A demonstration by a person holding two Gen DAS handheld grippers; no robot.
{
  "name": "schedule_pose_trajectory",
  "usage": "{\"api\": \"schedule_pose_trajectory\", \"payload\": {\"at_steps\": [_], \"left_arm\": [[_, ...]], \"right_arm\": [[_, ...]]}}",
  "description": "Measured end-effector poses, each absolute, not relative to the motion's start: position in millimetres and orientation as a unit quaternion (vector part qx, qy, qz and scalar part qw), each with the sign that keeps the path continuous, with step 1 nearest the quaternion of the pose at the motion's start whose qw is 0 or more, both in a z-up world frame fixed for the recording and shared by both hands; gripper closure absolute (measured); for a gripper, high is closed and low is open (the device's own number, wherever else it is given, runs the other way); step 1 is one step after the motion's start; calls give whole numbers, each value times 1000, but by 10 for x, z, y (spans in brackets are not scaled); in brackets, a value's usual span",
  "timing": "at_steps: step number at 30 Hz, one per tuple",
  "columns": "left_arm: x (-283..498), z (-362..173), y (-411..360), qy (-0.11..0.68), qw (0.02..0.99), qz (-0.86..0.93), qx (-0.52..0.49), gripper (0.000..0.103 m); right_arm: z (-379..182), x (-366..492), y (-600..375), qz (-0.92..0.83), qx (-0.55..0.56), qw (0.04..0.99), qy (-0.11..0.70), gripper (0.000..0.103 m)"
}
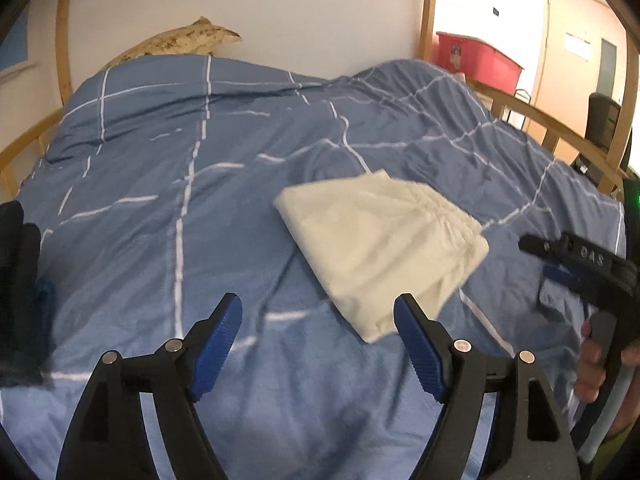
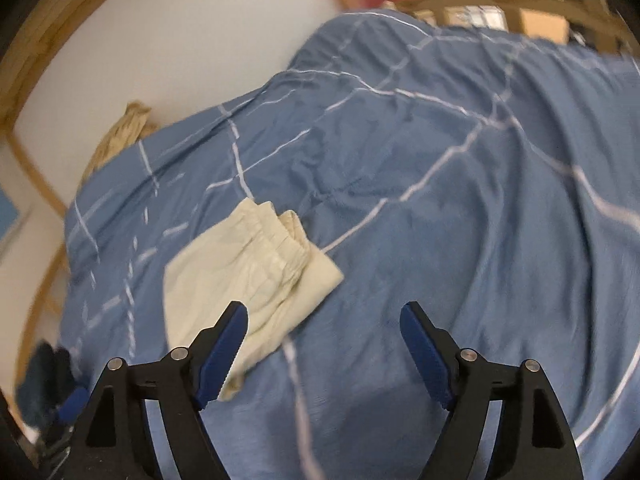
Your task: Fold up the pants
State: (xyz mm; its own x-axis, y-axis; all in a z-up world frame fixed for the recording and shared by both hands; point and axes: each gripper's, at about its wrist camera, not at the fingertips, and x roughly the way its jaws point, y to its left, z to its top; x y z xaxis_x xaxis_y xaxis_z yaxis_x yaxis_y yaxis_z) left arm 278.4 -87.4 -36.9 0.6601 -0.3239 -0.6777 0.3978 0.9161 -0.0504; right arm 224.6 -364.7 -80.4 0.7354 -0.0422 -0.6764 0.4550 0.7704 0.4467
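Observation:
Cream pants (image 1: 384, 248) lie folded into a compact rectangle on the blue checked duvet (image 1: 200, 184), elastic waistband on top. My left gripper (image 1: 318, 308) is open and empty, held above the bed just in front of and left of the pants. My right gripper (image 2: 324, 316) is open and empty above the duvet, with the pants (image 2: 248, 272) just ahead to its left. The right gripper also shows in the left wrist view (image 1: 580, 260), held by a hand at the right edge, apart from the pants.
A wooden bed frame (image 1: 532, 112) runs around the bed. A tan pillow (image 1: 180, 42) lies at the wall. A red bin (image 1: 476, 56) stands beyond the bed. Dark blue clothing (image 1: 24, 300) lies at the left edge of the bed.

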Motion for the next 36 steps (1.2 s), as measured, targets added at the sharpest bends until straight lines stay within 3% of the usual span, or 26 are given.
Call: {"api": "schedule_pose_trajectory", "payload": {"at_steps": [10, 24, 36], "left_arm": [[3501, -302, -828, 355, 908, -216, 54, 25], [3932, -940, -1002, 399, 885, -238, 39, 25], [4232, -1087, -1101, 413, 877, -245, 17, 25]], "right_arm": [[-956, 2565, -3446, -169, 356, 871, 293, 24], [-1414, 2671, -3461, -161, 426, 847, 276, 24], [-1478, 2923, -3503, -135, 445, 846, 261, 23]]}}
